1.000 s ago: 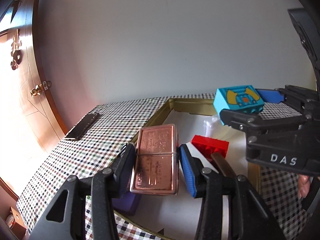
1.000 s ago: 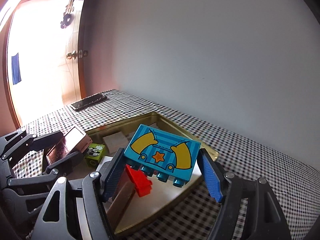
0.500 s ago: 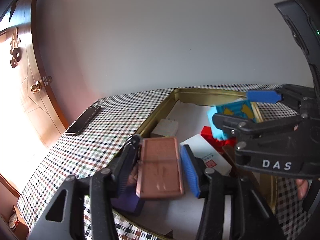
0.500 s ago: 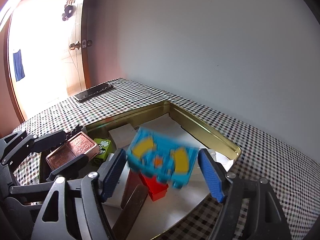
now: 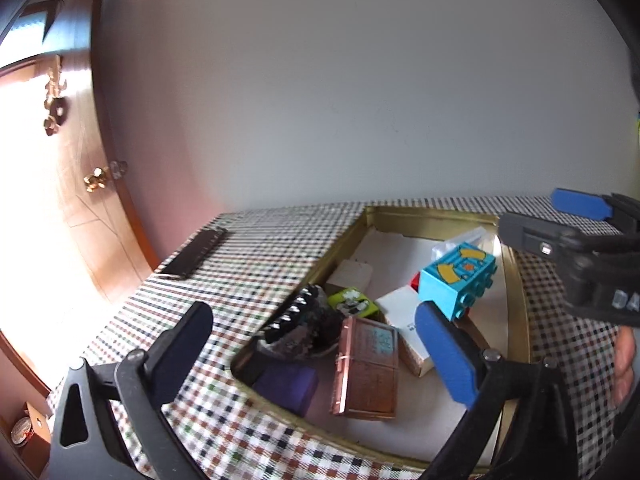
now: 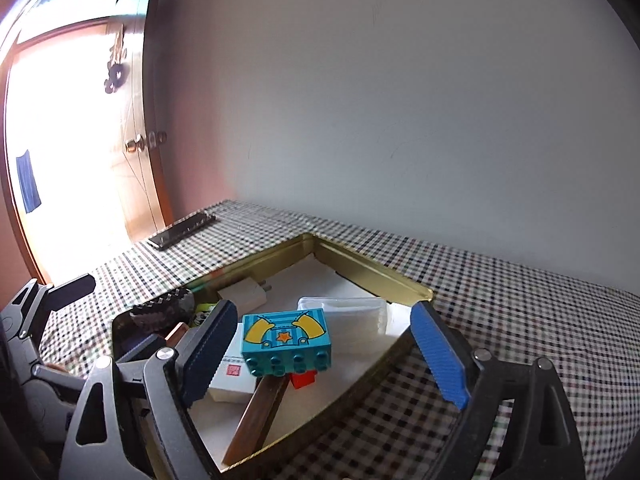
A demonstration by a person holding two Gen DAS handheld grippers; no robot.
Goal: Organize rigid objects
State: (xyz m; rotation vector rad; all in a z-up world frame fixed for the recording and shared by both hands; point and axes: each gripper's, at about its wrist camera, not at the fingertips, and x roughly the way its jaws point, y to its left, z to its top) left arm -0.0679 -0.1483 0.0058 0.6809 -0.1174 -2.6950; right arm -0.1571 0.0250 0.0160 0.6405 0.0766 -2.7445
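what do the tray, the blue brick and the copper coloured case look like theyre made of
Tray: thin metal with a gold, slightly glossy finish, judging by its folded rim and reflections. Blue brick: moulded plastic, smooth with printed artwork and round studs. Copper case: probably metal, copper-toned and shiny with embossed lettering, though plated plastic is possible.

Each gripper consisted of a matte black plastic frame with triangular cut-outs and silver screw heads at the pivots. The left gripper (image 5: 320, 344) carried one black and one blue ribbed pad on its fingers (image 5: 446, 354). The right gripper (image 6: 324, 348) matched it, with white lettering "DA" visible on its body in the left wrist view.
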